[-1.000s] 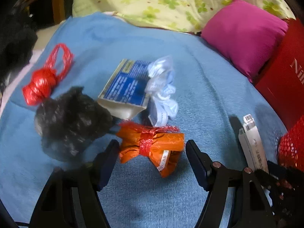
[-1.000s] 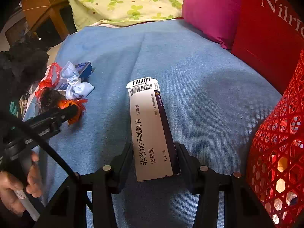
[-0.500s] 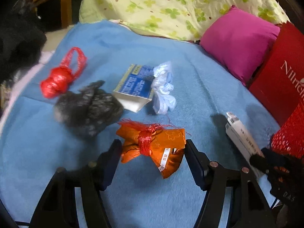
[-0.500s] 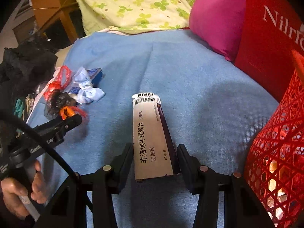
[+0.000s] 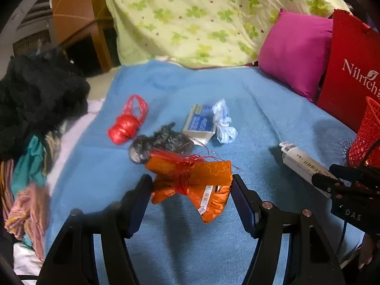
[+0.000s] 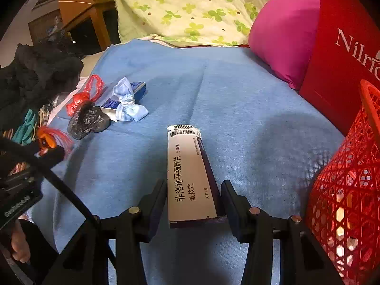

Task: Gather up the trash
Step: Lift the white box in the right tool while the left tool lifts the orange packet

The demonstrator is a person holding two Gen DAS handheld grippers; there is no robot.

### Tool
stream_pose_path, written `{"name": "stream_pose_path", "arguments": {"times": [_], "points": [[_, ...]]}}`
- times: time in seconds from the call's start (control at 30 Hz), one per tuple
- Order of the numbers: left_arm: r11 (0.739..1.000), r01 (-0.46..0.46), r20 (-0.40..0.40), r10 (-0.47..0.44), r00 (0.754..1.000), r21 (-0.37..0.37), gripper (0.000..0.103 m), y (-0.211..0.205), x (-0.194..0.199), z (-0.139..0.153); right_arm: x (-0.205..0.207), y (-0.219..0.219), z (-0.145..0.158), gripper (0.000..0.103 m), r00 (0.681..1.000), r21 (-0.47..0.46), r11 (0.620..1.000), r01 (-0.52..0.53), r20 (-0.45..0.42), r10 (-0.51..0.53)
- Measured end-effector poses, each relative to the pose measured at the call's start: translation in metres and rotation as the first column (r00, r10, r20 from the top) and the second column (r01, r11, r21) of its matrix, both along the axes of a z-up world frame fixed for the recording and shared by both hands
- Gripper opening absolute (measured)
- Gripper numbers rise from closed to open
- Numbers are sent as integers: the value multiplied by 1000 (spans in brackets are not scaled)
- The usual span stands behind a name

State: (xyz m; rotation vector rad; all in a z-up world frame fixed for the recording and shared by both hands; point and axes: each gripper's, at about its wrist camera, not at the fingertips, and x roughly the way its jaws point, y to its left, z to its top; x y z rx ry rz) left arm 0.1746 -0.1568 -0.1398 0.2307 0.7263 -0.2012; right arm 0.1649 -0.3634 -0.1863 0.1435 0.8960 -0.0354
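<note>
A: Grippers first: what does each hold?

B: Left gripper (image 5: 191,190) clamps an orange wrapper bundle (image 5: 193,180) tied with red string, lifted clear of the blue blanket (image 5: 261,118). Right gripper (image 6: 193,199) pinches a white medicine box (image 6: 190,173), also raised off the blanket.

A: And the remaining trash?

B: On the blanket: a red plastic bag (image 5: 127,123), a black crumpled bag (image 5: 163,142), a blue carton (image 5: 199,123) and a pale blue mask (image 5: 223,125), close together. A red mesh basket (image 6: 351,190) stands at the blanket's right edge.
</note>
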Motion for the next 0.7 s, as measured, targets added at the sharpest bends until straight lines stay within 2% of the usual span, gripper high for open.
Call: {"name": "stream_pose_path", "arguments": {"times": [0.23,0.5,0.7], "points": [[1000,-4,42,3,999,11,69,4,-10,13,-11,5,4,50,1000,43,999,0,9,0],[999,3,70,-5,998,33,69,0,-20,13,-5,15,-22,51,991,33,999,-12,-134,16],[999,-2,85,-2,996,47,69,0,-23,14,1,10,-29,58,987,44,999,29,-157,-22]]}}
